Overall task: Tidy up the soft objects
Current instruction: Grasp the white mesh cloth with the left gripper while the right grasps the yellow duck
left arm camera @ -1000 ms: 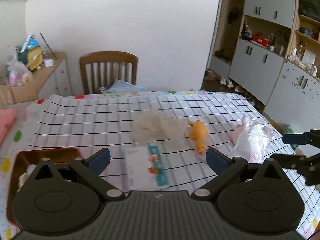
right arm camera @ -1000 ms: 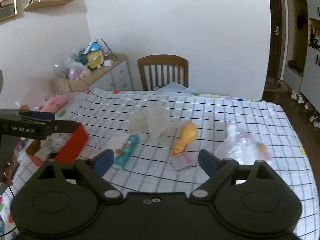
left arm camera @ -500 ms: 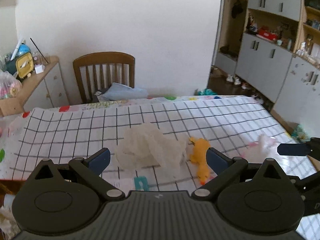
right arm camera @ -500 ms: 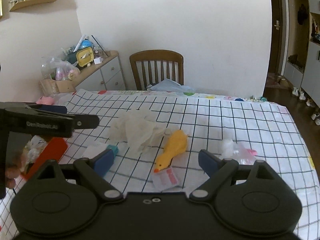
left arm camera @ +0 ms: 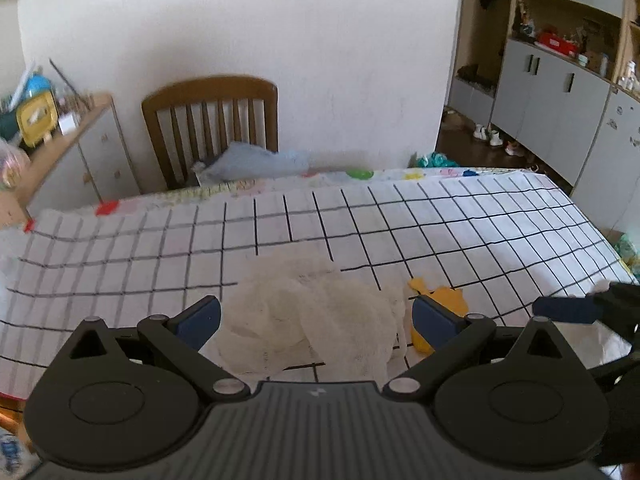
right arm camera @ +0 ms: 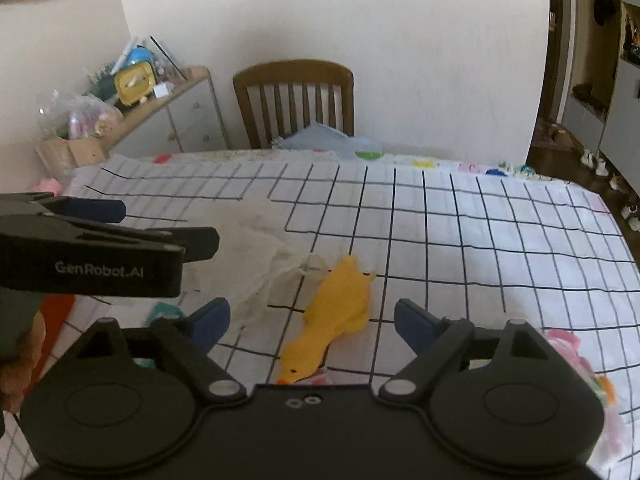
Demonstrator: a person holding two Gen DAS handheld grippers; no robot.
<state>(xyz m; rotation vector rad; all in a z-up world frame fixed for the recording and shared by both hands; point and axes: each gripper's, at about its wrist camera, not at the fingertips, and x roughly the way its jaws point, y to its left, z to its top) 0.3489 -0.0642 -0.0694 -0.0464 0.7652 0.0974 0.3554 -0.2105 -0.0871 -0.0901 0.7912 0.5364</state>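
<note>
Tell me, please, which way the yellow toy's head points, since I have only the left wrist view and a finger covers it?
Observer: The yellow duck toy has its orange beak toward the right gripper, whose fingers are open.
Operator: Does anything lie right of the duck?
Observer: Yes, a clear bag with pink contents lies on the checked tablecloth.
Operator: And below my left gripper?
Observer: A teal-printed packet peeks out below the left gripper.
</note>
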